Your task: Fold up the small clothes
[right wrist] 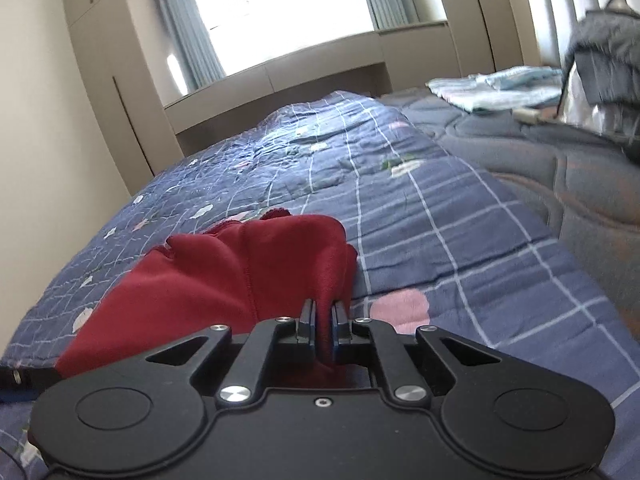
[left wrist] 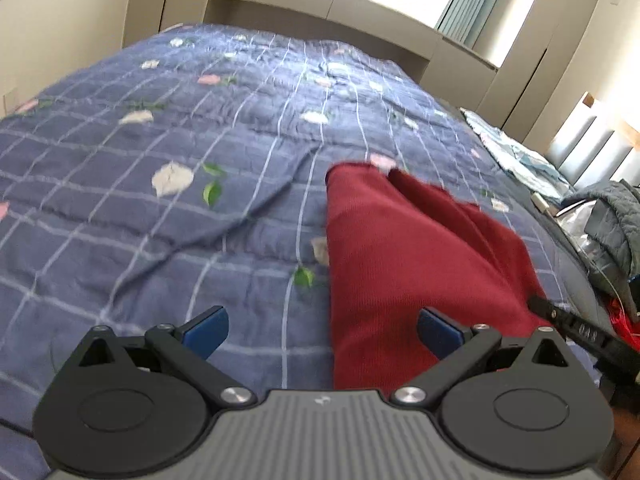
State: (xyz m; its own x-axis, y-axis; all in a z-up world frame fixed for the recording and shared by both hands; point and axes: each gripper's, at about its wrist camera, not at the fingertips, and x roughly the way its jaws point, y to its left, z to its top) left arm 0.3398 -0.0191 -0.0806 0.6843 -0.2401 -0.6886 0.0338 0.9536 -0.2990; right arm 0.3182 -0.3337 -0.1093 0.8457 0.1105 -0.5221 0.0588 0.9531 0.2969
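1. Now the red garment (left wrist: 404,264) lies on the bed, on the blue checked quilt (left wrist: 160,160) with a pattern of flowers and leaves; it is stretched out away from the camera in the left wrist view, and its far end is blurred.
2. The left gripper (left wrist: 322,330) has its jaws released and wide apart; the left blue pad (left wrist: 208,330) is over the quilt and the right blue pad is over the near part of the garment, and I cannot tell whether it touches the cloth.
3. The right gripper (right wrist: 323,326) has its jaws clenched on a bunched fold of the red garment (right wrist: 248,260), and the cloth goes up and forward from the pinch in a rumpled heap.
4. Far on the right side of the bed there is a pile of light blue-and-white cloth (right wrist: 496,88), and beside it a dark grey quilted jacket (right wrist: 608,52)
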